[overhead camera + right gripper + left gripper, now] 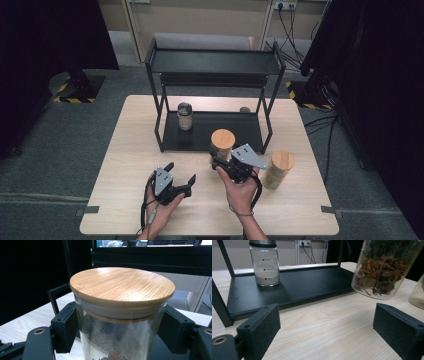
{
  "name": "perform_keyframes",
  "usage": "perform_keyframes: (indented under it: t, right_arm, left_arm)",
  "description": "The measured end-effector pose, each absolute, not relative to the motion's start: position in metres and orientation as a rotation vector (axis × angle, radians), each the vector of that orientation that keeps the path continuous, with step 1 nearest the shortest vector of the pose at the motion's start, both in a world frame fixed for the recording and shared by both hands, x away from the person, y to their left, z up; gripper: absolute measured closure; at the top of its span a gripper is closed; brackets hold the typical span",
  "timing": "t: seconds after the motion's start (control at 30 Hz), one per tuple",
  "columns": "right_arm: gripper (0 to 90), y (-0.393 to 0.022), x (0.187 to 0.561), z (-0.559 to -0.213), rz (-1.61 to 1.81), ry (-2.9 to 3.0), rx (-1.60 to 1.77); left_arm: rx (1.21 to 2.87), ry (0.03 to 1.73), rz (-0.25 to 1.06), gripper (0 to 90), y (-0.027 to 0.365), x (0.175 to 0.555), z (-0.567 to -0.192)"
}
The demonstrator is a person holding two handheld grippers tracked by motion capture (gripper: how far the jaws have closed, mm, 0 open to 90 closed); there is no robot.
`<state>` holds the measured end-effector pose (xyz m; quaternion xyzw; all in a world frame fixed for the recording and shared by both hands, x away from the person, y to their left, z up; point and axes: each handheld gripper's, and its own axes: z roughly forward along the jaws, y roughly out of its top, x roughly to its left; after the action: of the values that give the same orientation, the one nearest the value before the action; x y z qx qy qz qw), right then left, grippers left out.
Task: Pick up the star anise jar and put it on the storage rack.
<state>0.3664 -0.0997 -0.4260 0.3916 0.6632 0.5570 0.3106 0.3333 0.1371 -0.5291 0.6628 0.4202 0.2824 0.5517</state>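
Note:
My right gripper [220, 159] is shut on a glass jar of star anise [222, 140] with a round bamboo lid [122, 286]. Its two black pads press on the glass just below the lid, one on each side. In the left gripper view this jar [382, 272] hangs tilted just above the tabletop, in front of the black shelf's lower tray [307, 282]. My left gripper [181, 172] rests low over the table near the front, open, with bare wood between its pads [259, 327].
A black two-tier shelf [215, 62] stands at the back of the wooden table [130, 150]. A metal-lidded jar of white powder [185, 116] stands on the lower tray's left. Another bamboo-lidded jar [278, 169] stands on the table at right.

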Motion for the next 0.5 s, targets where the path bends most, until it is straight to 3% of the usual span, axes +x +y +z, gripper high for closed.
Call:
perform_keyframes:
  t: [0.5]
  right_arm:
    - [25.5,-0.096,0.389,-0.422,1.453,1.742,1.059]
  left_arm:
    - [1.567,0.992,0.668,6.6,0.137,0.333,-0.529]
